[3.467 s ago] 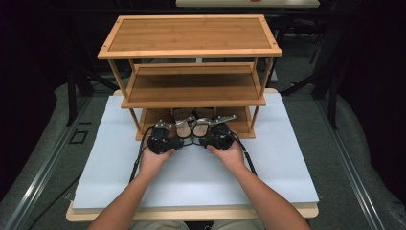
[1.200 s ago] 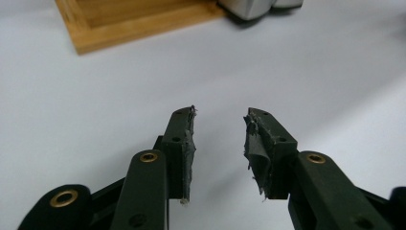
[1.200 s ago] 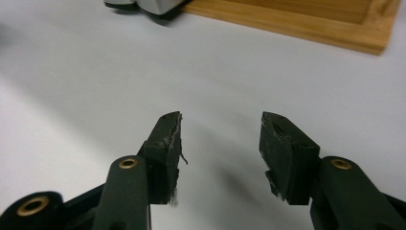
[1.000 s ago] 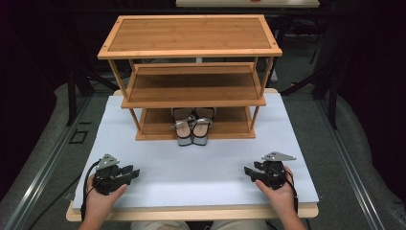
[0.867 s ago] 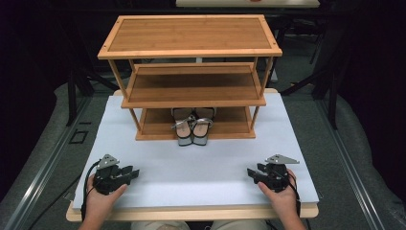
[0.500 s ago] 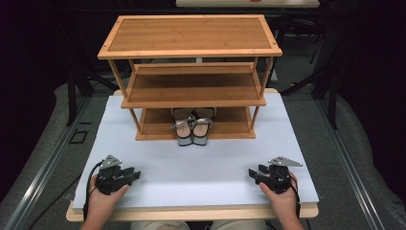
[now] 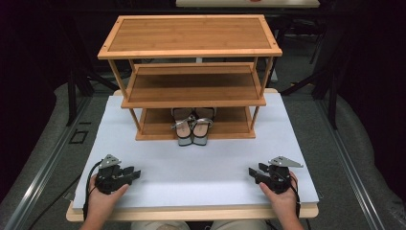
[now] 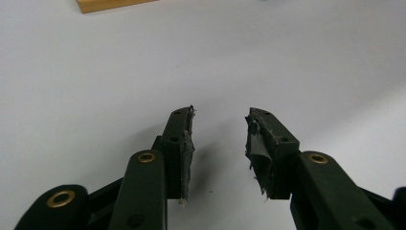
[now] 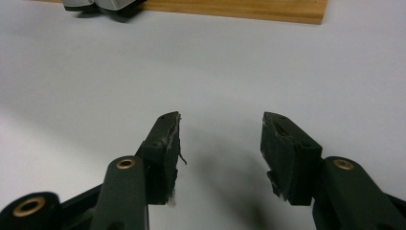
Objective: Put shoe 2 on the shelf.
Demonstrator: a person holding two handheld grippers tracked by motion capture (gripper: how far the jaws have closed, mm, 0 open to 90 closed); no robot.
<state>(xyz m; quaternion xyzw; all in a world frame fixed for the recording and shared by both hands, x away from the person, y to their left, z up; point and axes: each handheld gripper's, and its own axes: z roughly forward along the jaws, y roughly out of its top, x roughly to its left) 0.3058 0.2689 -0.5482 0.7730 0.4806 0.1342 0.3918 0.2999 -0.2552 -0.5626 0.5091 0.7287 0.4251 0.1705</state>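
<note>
At the near edge of the table, both hands rest apart on the white board.

Left gripper (image 7: 130, 174): at about 7 o'clock on the board, lying low and pointing toward 3 o'clock. Its own view shows the jaws parted by a narrow gap with only bare white surface between the worn pads (image 8: 186, 153); nothing is held.

Right gripper (image 7: 254, 173): at about 5 o'clock, pointing toward 9 o'clock. Jaws stand apart, a little wider than the left pair, and empty; torn pad (image 9: 168, 143) visible.

White board (image 7: 201, 163): bare between the grippers and the rack.

Sandals (image 7: 192, 125): grey pair, side by side and touching, on the bottom shelf at 12 o'clock from the hands, toes overhanging the front edge. Well apart from both grippers.

Shoe rack (image 7: 191, 50): three bamboo tiers, upright at the far half of the board; top and middle shelves carry nothing.

Step in hand: judged as placement finished, hands parked at rest.

Next move: likely none for this pair; if more is wanted, a reach toward 12 o'clock with jaws opened wider.

Change from earlier: a few seconds back both grippers were at the sandals by the bottom shelf; now they sit back at the near corners. Sandals lie the same as a second ago.
</note>
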